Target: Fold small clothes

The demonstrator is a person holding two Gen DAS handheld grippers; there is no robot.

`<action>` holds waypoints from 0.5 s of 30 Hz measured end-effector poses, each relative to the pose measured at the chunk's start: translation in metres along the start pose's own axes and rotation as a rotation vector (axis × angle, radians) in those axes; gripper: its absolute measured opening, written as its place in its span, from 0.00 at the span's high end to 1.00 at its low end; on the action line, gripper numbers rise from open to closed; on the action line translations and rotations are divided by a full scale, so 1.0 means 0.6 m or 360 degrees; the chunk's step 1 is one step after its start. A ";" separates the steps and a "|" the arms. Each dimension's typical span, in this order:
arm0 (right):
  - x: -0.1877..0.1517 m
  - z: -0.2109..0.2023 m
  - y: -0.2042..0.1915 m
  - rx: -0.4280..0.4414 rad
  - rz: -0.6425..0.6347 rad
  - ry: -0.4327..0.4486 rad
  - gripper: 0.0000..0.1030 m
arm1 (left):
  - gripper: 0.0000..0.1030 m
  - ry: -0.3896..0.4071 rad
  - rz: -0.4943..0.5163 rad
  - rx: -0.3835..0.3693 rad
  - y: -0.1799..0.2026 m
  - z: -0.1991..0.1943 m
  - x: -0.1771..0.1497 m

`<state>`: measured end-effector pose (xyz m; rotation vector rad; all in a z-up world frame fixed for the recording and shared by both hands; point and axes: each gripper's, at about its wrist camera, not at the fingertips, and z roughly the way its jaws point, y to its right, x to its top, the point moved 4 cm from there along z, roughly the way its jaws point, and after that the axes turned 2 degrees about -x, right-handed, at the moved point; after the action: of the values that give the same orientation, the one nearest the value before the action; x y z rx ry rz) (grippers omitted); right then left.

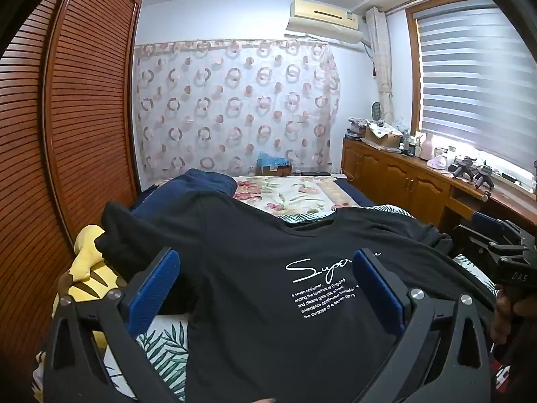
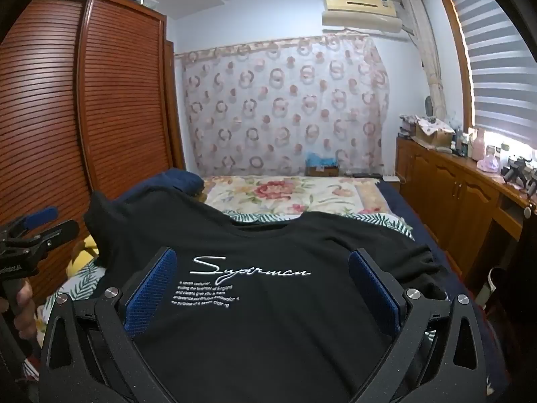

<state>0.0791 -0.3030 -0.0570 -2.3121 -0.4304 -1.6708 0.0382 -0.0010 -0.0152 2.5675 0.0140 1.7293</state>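
A black T-shirt (image 1: 255,262) with white "Superman" script lies spread front-up on the bed, collar toward the far end; it also shows in the right wrist view (image 2: 268,319). My left gripper (image 1: 265,278) is open, its blue pads wide apart above the shirt's chest, holding nothing. My right gripper (image 2: 261,282) is open too, hovering over the print, empty. The right gripper also shows at the right edge of the left wrist view (image 1: 496,245), and the left gripper at the left edge of the right wrist view (image 2: 33,231).
The bed (image 2: 295,194) has a floral cover and a leaf-print sheet. A navy garment (image 1: 201,181) lies past the shirt's left shoulder. A yellow plush toy (image 1: 87,268) sits at the left. A louvred wooden wardrobe (image 1: 67,117) stands left, a cluttered wooden cabinet (image 1: 419,178) right.
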 end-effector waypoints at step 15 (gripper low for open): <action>0.000 -0.001 -0.007 -0.0001 -0.0002 -0.0001 0.00 | 0.00 0.0006 -0.0030 0.0003 -0.014 -0.001 -0.004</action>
<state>0.0772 -0.2994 -0.0566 -2.3134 -0.4318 -1.6713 0.0369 0.0073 -0.0173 2.5568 0.0395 1.7290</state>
